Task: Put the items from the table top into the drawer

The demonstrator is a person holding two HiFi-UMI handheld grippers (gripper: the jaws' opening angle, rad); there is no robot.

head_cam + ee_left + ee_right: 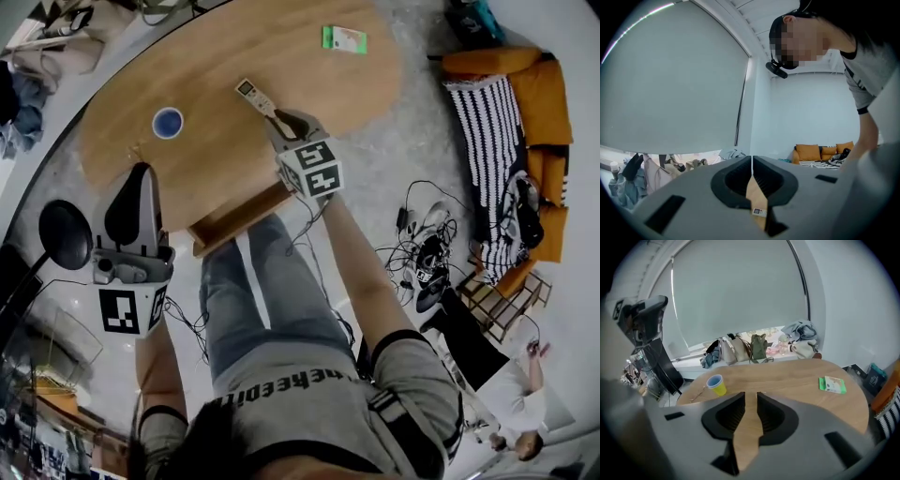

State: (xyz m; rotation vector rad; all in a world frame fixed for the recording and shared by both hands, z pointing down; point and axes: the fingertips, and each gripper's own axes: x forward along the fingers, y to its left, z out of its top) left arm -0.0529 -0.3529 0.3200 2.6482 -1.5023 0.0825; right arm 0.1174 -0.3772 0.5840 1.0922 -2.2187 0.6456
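Your right claw [279, 119] reaches out over the wooden counter [309, 75], angled down at it. In the right gripper view its jaws [751, 397] stand a little apart with only bare wood showing through the gap, so it is open and holds nothing. In the head view the remote [254, 96] lies on the counter just ahead of that claw's tips; you cannot tell whether they touch.

Your left claw [141, 172] hangs off the counter's near edge, well apart from the right one. In its own view the jaws [751, 161] meet along a thin line: closed, empty.

The other things sit on the counter too:
- The cup [168, 123] is upright near the left end — yellow with a blue rim in the right gripper view [716, 385].
- The green packet [344, 38] lies flat towards the far right edge, well away from the remote.

The drawer [239, 218] stands pulled out from the counter's near edge, between your two claws. What is inside it cannot be made out.
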